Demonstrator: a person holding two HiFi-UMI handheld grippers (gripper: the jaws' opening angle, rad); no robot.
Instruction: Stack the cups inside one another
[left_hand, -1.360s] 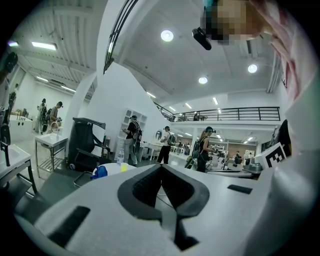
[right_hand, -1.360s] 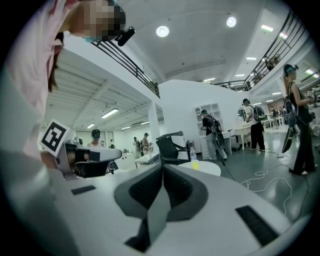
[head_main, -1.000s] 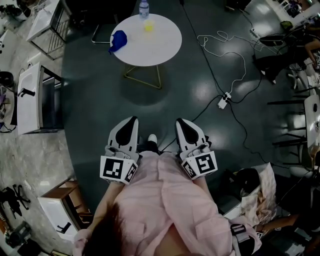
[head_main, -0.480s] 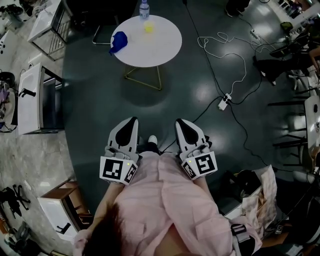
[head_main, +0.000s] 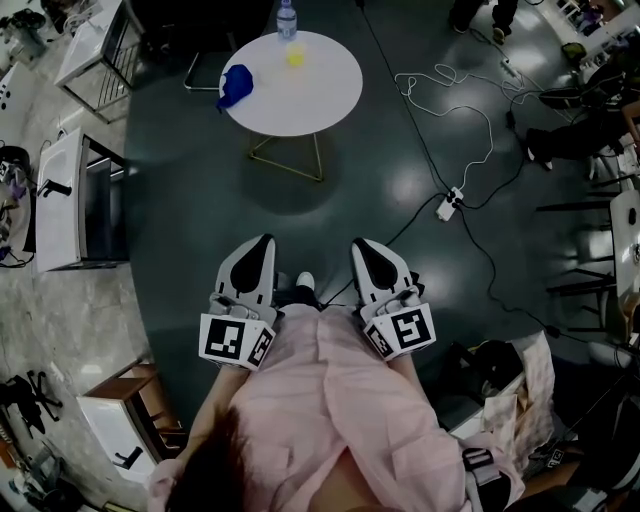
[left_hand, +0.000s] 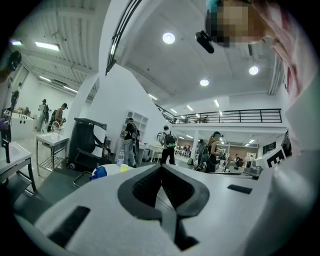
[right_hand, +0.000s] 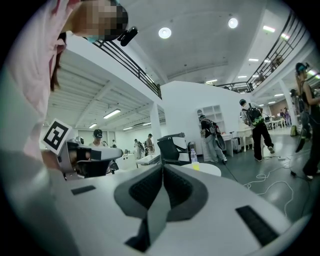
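Observation:
Far ahead, a round white table (head_main: 300, 100) carries a blue cup (head_main: 237, 82) near its left rim and a small yellow cup (head_main: 296, 54) further back. My left gripper (head_main: 262, 242) and right gripper (head_main: 362, 244) are held side by side close to my body, well short of the table. Both point level toward it and both are shut with nothing between the jaws. The left gripper view shows the blue cup (left_hand: 99, 172) and yellow cup (left_hand: 124, 167) small above its closed jaws (left_hand: 161, 167). The right gripper view shows the yellow cup (right_hand: 196, 166) beyond its closed jaws (right_hand: 163, 168).
A clear water bottle (head_main: 287, 18) stands at the table's back edge. A white cable with a power strip (head_main: 446, 204) trails over the dark floor to the right. White cabinets (head_main: 70, 195) line the left side, with chairs and bags at the right. People walk in the background.
Both grippers have stayed where they were, still shut. Only people at the top right edge of the head view have shifted.

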